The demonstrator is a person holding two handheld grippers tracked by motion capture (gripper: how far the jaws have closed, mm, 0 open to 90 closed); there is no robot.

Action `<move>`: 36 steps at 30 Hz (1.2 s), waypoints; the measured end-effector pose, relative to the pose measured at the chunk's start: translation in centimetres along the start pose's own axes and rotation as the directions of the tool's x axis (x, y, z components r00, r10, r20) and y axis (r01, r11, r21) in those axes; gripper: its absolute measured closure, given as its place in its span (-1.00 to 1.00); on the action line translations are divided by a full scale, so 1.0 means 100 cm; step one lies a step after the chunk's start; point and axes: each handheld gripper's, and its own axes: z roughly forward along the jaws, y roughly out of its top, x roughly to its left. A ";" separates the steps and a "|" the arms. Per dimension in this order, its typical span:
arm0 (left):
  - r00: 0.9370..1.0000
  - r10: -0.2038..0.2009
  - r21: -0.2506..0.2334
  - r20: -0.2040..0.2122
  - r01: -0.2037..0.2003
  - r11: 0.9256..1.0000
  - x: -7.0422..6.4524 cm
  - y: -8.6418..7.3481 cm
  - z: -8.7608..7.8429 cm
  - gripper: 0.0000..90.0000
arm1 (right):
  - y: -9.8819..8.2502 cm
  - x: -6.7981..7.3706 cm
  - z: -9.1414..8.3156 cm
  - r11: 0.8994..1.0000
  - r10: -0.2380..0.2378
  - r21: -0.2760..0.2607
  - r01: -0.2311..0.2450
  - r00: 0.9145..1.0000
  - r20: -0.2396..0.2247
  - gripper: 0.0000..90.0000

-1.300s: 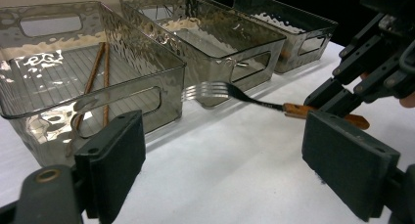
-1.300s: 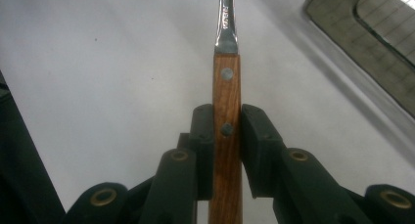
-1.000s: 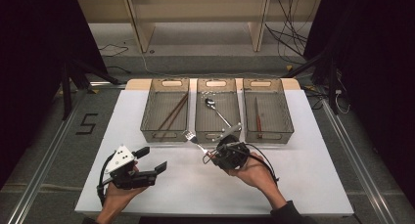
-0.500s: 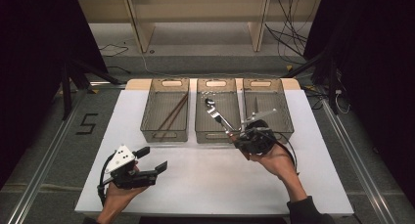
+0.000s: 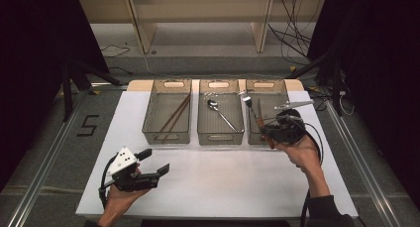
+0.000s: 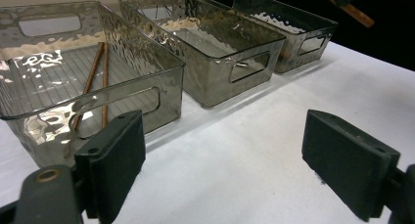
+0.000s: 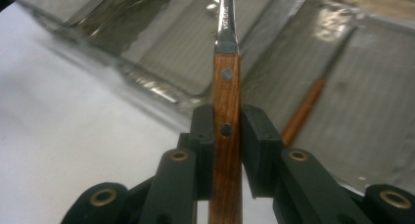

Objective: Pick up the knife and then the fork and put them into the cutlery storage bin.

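Observation:
My right gripper is shut on the wooden handle of a fork, which hangs over the near end of the right bin with its tines pointing away. In the right gripper view both pads clamp the riveted handle, and another brown-handled utensil lies in the bin below. My left gripper rests low over the table's near left, open, with nothing between its jaws. The fork's handle end shows far off in the left gripper view.
Three clear bins stand in a row at the back of the white table. The left bin holds chopsticks; the middle bin holds a spoon. Shelving and cables lie beyond the table.
My right gripper carried the fork from the table's middle to the right and upward, to the right bin. The left gripper stayed where it was.

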 end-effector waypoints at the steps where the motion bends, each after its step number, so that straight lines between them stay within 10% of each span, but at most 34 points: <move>1: 1.000 -0.001 0.000 0.000 0.001 1.000 0.000 0.000 0.000 -0.65 | 0.001 -0.005 -0.002 1.000 0.012 -0.004 -0.012 1.000 0.009 0.71; 11: 1.000 0.004 0.002 0.001 -0.004 1.000 0.000 0.000 0.000 -0.65 | 0.015 -0.038 -0.001 0.996 0.094 -0.003 -0.094 0.993 0.073 0.71; 36: 1.000 -0.004 -0.003 0.003 0.004 1.000 0.001 0.000 0.000 -0.65 | 0.045 -0.058 0.034 0.985 0.162 0.032 -0.167 0.978 0.133 0.71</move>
